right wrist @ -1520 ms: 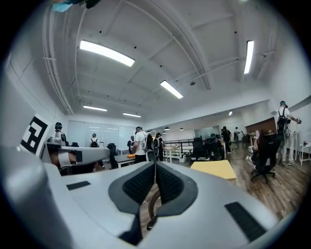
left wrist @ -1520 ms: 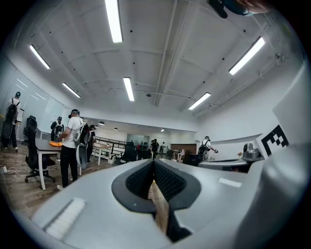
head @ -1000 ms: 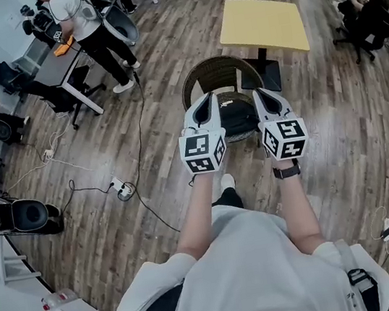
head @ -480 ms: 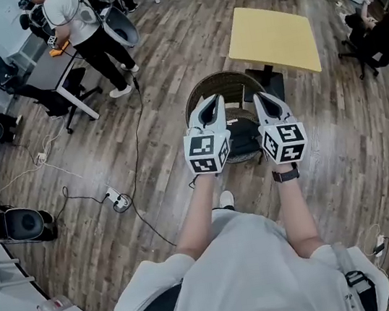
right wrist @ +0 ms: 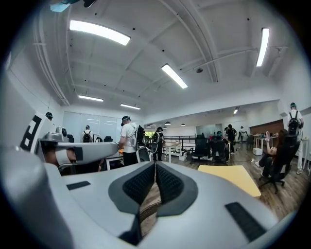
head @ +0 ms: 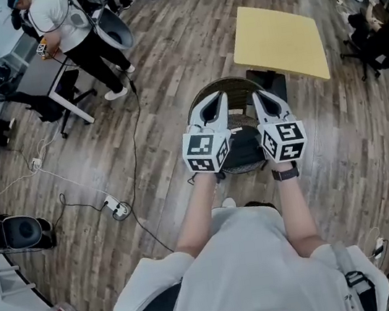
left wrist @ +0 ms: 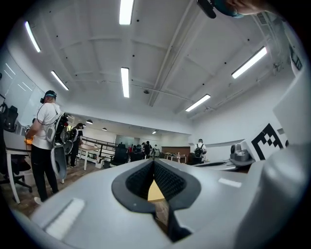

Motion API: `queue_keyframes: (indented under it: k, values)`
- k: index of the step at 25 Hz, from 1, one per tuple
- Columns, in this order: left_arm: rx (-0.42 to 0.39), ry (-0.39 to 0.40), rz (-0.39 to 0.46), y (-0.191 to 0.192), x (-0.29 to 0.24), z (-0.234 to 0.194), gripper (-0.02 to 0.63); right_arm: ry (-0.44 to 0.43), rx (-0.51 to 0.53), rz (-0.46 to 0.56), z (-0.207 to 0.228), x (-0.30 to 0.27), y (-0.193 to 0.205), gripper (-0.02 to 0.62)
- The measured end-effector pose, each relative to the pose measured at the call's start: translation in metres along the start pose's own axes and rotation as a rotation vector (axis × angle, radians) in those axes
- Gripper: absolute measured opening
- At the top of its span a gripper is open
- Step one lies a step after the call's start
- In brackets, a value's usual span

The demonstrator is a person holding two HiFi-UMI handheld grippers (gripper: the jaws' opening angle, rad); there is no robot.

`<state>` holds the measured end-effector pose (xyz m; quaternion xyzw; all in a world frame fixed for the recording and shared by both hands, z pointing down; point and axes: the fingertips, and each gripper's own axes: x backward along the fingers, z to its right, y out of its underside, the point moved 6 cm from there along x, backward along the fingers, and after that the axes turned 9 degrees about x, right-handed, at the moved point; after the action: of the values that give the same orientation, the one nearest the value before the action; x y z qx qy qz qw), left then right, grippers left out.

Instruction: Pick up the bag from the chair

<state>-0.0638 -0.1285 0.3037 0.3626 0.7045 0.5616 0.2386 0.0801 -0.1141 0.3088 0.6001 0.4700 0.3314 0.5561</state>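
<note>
- Since a second ago we have carried both grippers forward. The round brown wicker chair (head: 232, 81) now lies directly under them, where before it sat farther off.
- The soft black bag (head: 242, 148) rests on the chair's seat and shows between the two marker cubes. Neither gripper holds it.
- Our left gripper (head: 217, 96) has its jaws pressed together with nothing between them, and it is over the chair's left side.
- Our right gripper (head: 257, 94) is likewise closed tight and empty, over the chair's right side.
- The square yellow table (head: 279, 41) stands just beyond the chair, to the far right.
- A person in a white shirt (head: 59, 19) stands at a grey desk (head: 35, 75) at the far left.
</note>
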Motion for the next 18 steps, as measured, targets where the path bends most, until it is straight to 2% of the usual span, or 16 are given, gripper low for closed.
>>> queue_keyframes:
  k: [7,11,15,18]
  values:
    - [0.062,-0.03,-0.054,0.025,-0.021,-0.029,0.011,-0.012,-0.002,-0.063,0.007,-0.029,0.023,0.012]
    - [0.072,-0.035,-0.096,0.045,-0.035,-0.044,0.011,-0.009,-0.026,-0.094,0.016,-0.046,0.044,0.012]
    - [0.082,-0.015,-0.085,0.05,-0.044,-0.059,0.011,-0.03,-0.051,-0.113,0.023,-0.07,0.057,0.012]
    - [0.095,-0.035,-0.126,0.064,-0.058,-0.07,0.012,-0.043,-0.069,-0.141,0.033,-0.086,0.072,0.012]
